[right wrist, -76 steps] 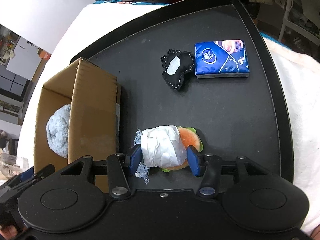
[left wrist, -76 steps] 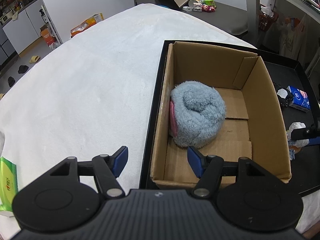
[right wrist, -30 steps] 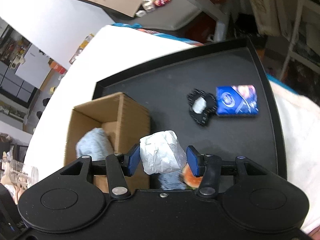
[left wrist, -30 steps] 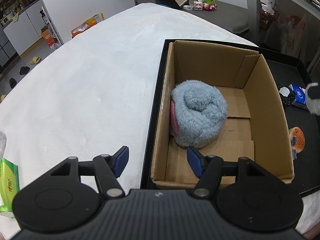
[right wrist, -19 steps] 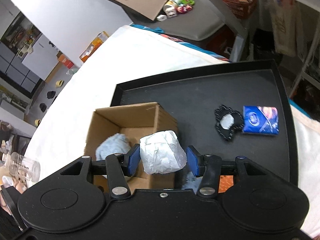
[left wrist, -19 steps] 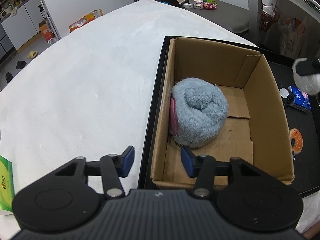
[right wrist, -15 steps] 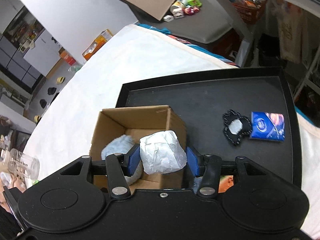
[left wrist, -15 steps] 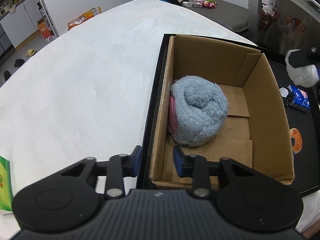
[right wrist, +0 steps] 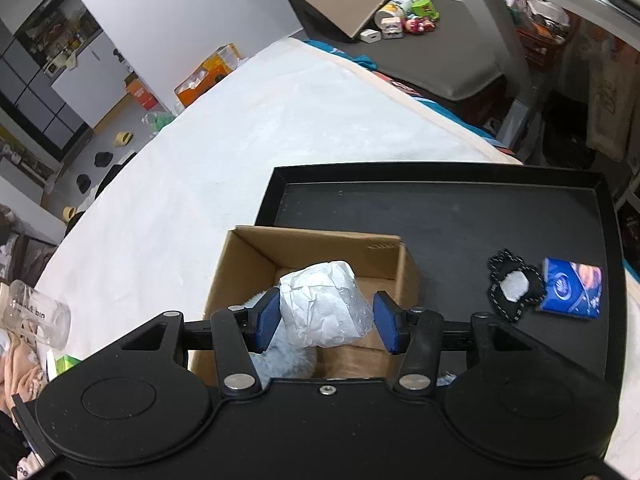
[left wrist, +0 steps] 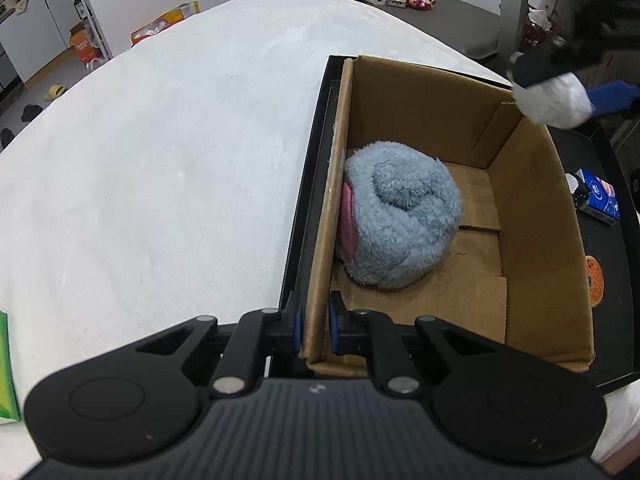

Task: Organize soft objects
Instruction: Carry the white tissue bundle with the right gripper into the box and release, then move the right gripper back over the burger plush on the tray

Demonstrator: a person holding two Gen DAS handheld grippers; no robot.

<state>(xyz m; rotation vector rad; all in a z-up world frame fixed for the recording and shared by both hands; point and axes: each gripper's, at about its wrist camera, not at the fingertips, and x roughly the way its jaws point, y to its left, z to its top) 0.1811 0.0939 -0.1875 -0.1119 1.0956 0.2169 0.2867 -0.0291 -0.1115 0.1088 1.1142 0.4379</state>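
An open cardboard box [left wrist: 532, 224] stands on a black tray [right wrist: 460, 216]. A fluffy blue-grey plush [left wrist: 400, 216] with a pink patch lies inside it at the left. My left gripper [left wrist: 314, 326] is shut on the box's near left wall. My right gripper [right wrist: 326, 320] is shut on a crumpled white soft bundle [right wrist: 322, 308] and holds it above the box [right wrist: 312, 256]; the bundle [left wrist: 554, 100] shows over the far right corner in the left wrist view.
On the tray to the right of the box lie a black-and-white soft toy [right wrist: 514, 286], a blue tissue pack [right wrist: 570, 290] and an orange toy [left wrist: 594, 280]. White cloth [left wrist: 160, 168] covers the table. A green pack [left wrist: 6, 364] lies at the left edge.
My left gripper has closed onto the box's left wall. My right gripper lifted the white bundle off the tray and carried it over the box, leaving the orange toy behind.
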